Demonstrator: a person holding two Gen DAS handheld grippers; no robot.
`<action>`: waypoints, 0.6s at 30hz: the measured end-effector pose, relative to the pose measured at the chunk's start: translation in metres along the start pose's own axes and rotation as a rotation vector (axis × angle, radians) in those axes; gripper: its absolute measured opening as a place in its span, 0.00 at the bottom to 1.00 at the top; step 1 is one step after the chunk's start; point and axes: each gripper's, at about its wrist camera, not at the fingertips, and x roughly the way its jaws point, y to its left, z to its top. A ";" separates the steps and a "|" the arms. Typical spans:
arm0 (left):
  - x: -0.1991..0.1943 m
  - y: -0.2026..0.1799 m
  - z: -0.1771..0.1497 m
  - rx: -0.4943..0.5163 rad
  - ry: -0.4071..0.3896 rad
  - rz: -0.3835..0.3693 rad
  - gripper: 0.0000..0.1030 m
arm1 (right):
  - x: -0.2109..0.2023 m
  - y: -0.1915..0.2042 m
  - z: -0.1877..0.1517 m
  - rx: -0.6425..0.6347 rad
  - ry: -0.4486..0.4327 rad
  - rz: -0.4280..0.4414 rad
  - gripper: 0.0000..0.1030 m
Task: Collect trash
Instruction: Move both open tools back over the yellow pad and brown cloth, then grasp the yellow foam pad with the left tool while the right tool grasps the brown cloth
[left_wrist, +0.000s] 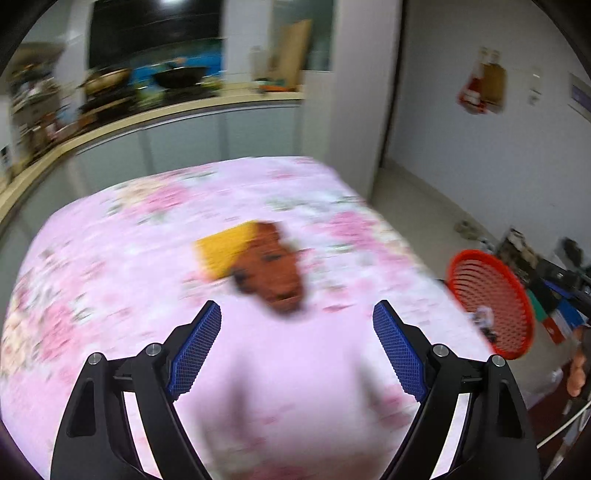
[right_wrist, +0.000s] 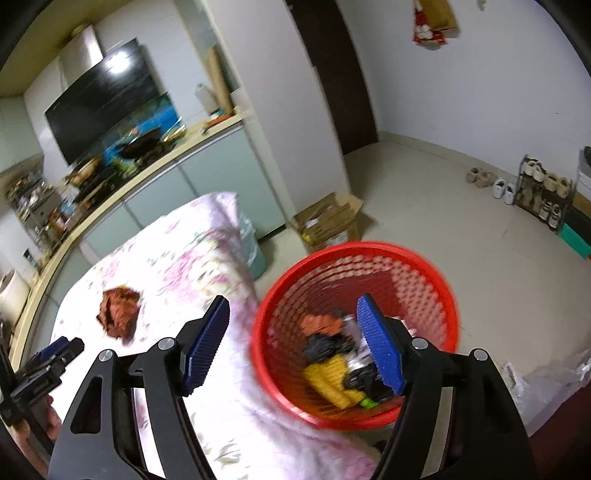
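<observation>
Left wrist view: left gripper (left_wrist: 296, 317) faces the last visible piece of trash, jaws spread wide and empty.

A crumpled brown-and-yellow wrapper (left_wrist: 258, 264) lies near the middle of the pink floral cloth-covered table (left_wrist: 110, 258), ahead of the blue pads and apart from them. The right gripper (right_wrist: 293, 319), jaws likewise parted and holding nothing, hangs over the red perforated plastic basket (right_wrist: 436, 280) just off the table's right edge, which already holds several scraps. Judged step: approach to pick. The next move calls for lowering the left pads around the wrapper, then closing.
</observation>
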 end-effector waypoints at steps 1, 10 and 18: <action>-0.004 0.016 -0.004 -0.024 0.001 0.029 0.79 | 0.002 0.006 -0.002 -0.009 0.009 0.009 0.67; -0.028 0.113 -0.019 -0.237 -0.028 0.164 0.79 | 0.010 0.081 -0.016 -0.169 0.047 0.087 0.75; -0.034 0.143 -0.027 -0.323 -0.047 0.158 0.79 | 0.049 0.187 -0.022 -0.412 0.098 0.210 0.76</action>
